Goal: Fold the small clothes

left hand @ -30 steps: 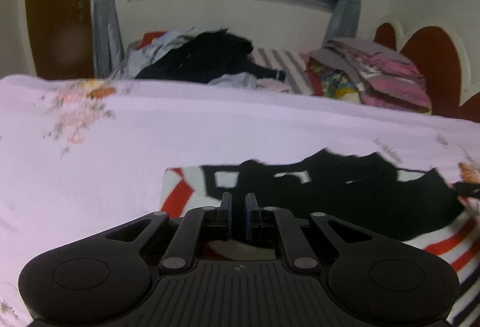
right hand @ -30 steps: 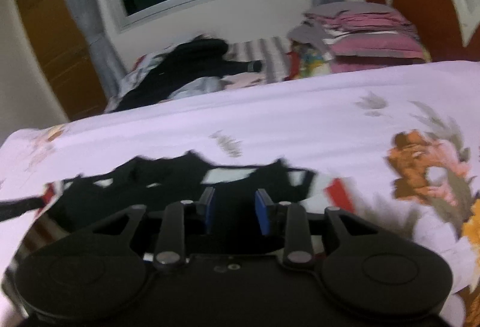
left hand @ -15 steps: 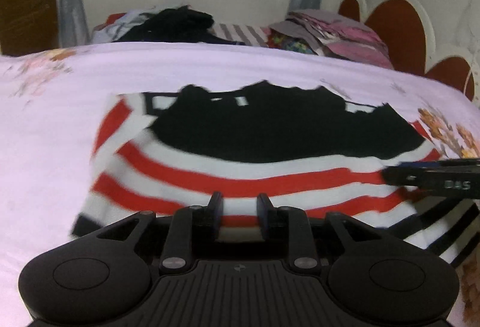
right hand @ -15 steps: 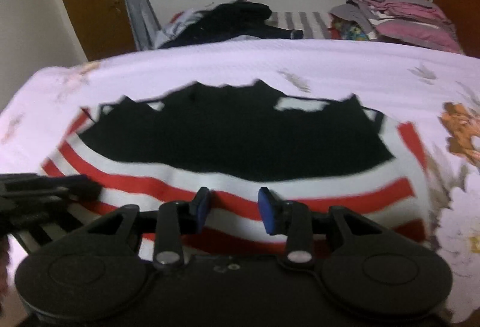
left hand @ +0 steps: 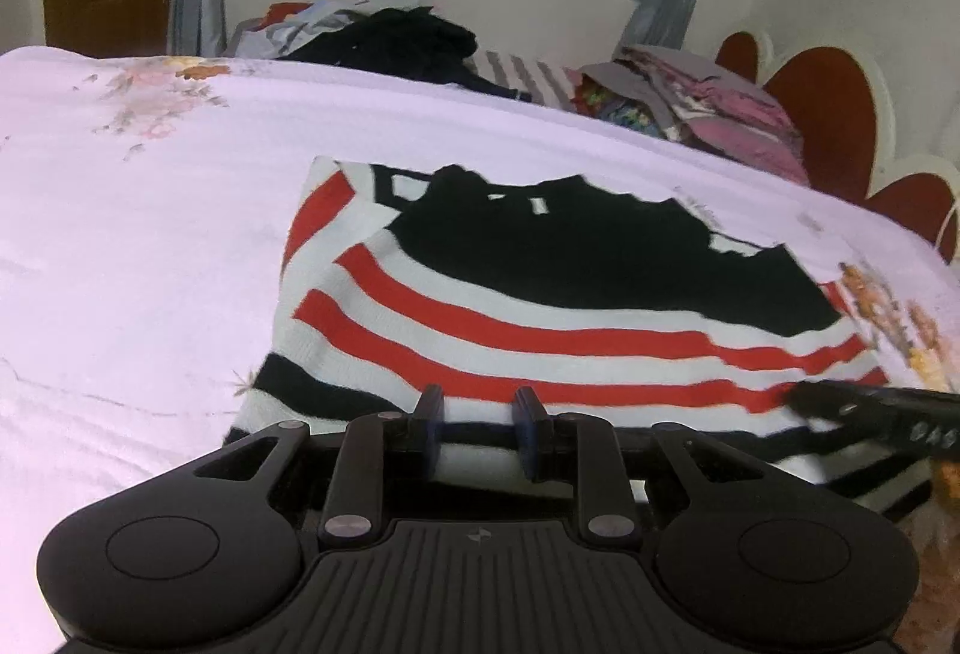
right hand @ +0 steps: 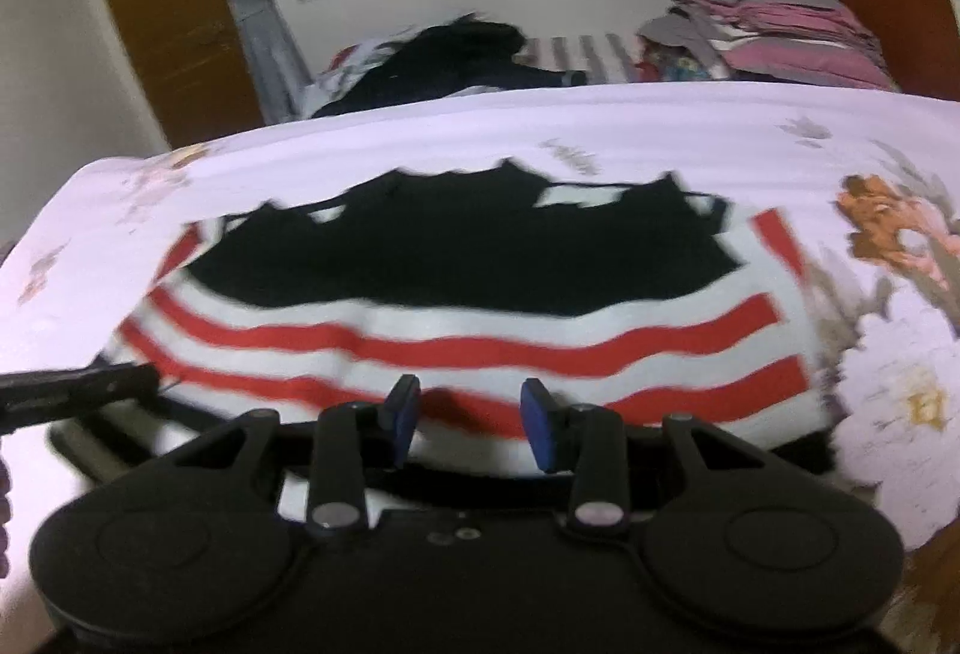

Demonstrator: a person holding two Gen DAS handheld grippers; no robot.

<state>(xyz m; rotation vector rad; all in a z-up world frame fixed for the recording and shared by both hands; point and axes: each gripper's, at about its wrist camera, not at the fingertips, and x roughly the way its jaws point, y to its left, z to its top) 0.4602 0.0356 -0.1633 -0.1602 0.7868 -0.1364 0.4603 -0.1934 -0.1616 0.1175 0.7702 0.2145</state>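
Striped sweater, flat on bedsheet, partly folded; left gripper and right gripper both released, empty, near hem; next: likely pinch hem for another fold.

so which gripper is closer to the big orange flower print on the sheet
Right. The right gripper sits over the sweater's near hem, on the side where the orange flower lies. The left gripper is over the hem's other end, farther away.
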